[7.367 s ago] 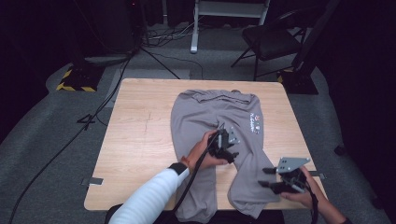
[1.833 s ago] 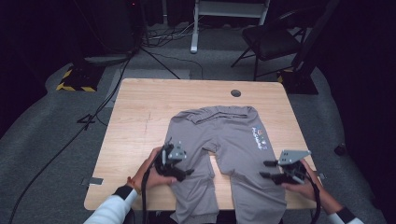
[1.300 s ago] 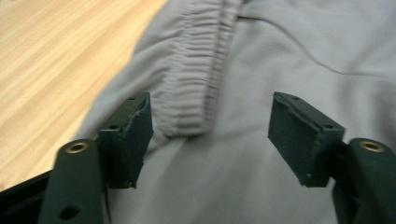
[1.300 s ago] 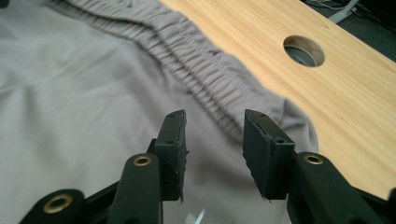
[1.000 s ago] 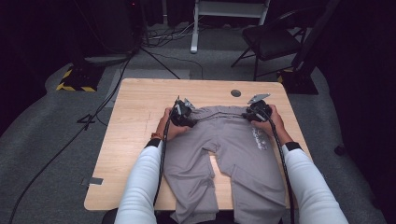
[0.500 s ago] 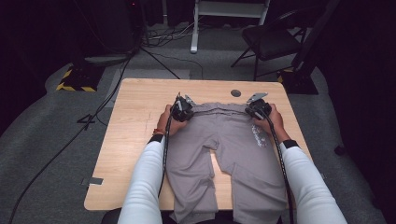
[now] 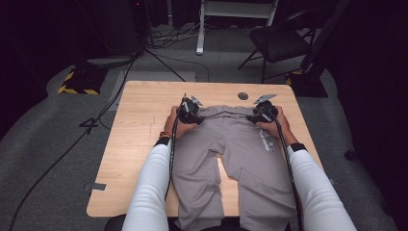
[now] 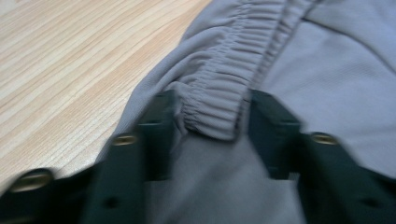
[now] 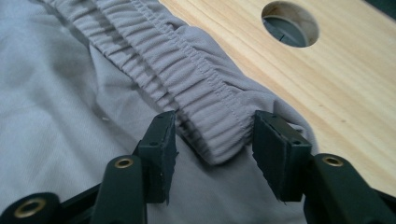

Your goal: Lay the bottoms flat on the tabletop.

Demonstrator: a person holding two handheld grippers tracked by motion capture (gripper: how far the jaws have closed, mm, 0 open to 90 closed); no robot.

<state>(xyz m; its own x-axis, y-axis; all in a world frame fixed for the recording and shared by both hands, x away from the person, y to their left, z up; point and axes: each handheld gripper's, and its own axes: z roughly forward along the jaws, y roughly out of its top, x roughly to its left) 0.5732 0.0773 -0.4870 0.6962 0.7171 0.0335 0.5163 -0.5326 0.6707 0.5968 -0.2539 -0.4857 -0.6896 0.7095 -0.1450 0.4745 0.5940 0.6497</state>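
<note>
Grey trousers [image 7: 240,159] lie flat on the wooden table [image 7: 139,130], elastic waistband at the far side, legs toward the person. My left gripper [image 7: 188,111] is at the waistband's left end and my right gripper [image 7: 262,113] at its right end. Up close, the left gripper [image 8: 212,121] has its jaws apart with a fold of waistband [image 8: 219,88] between them. The right gripper [image 9: 212,135] also straddles the waistband [image 9: 210,107], with small gaps beside the pads. Both pairs of jaws have just been opening.
A round cable hole [image 7: 243,96] sits in the table just beyond the waistband, close to the right gripper [image 9: 289,23]. Bare wood spreads to the left of the trousers. A dark chair [image 7: 279,41] and floor cables [image 7: 96,120] lie beyond the table.
Both hands have gone from the trouser legs near the front edge to the waistband's two ends at the far side. Over the last second they stayed there.
</note>
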